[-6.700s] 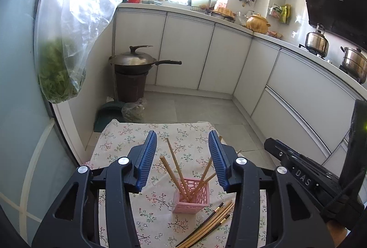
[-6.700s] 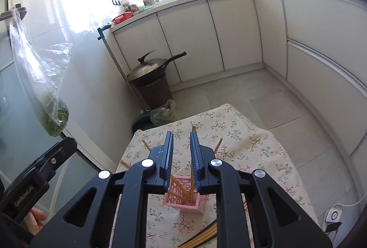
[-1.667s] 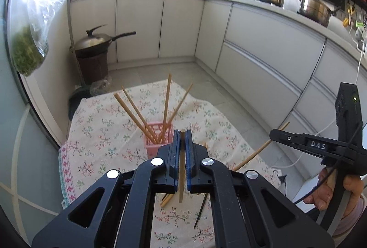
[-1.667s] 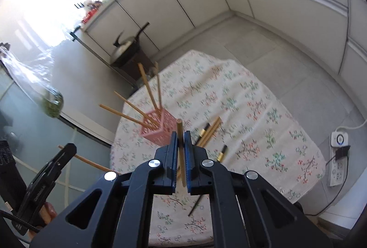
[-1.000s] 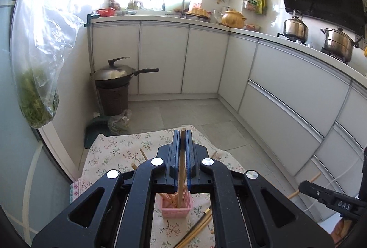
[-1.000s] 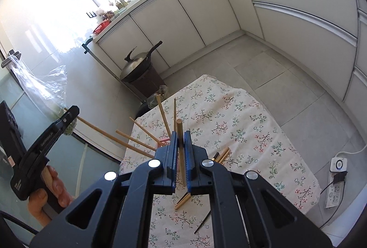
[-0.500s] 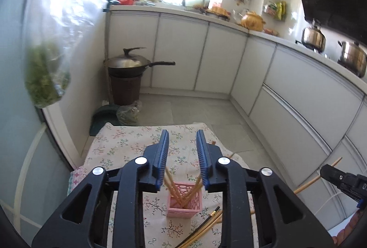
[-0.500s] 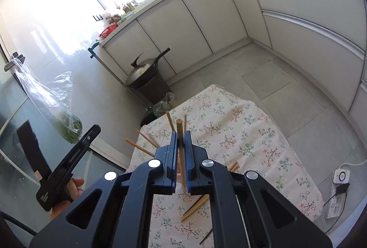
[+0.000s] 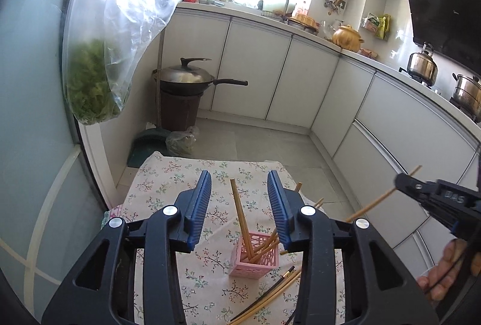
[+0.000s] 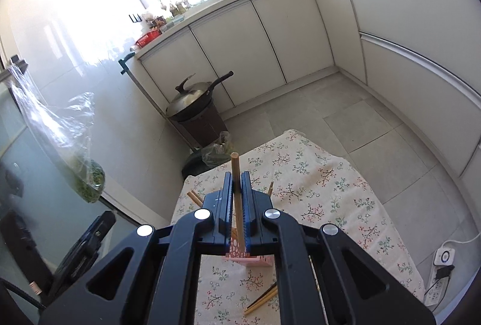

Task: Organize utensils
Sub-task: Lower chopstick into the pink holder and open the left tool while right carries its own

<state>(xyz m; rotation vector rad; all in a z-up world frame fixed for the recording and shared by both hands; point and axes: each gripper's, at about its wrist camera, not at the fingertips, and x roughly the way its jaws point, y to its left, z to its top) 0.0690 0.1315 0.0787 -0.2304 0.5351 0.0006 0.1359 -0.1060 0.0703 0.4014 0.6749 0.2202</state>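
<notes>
My left gripper (image 9: 239,182) hangs above the pink mesh holder (image 9: 255,257) with its jaws opening and its pads touching nothing. Several wooden chopsticks (image 9: 240,219) stand slanted in the holder, one showing in the gap between the jaws. My right gripper (image 10: 237,179) is shut on one wooden chopstick (image 10: 235,167), held upright over the holder (image 10: 240,254). In the left wrist view that right gripper (image 9: 404,183) comes in from the right with its chopstick (image 9: 378,200) slanted. Loose chopsticks (image 9: 270,296) lie on the cloth in front of the holder.
The small table has a floral cloth (image 9: 168,183) and its edges drop to the tiled floor. A covered wok (image 9: 186,78) on a brown stand is behind it. A plastic bag of greens (image 9: 90,84) hangs at the left. White cabinets (image 9: 300,78) line the back and right.
My left jaws have parted and let go of their chopstick, which now stands in the holder. My right gripper has carried its chopstick nearer, over the holder.
</notes>
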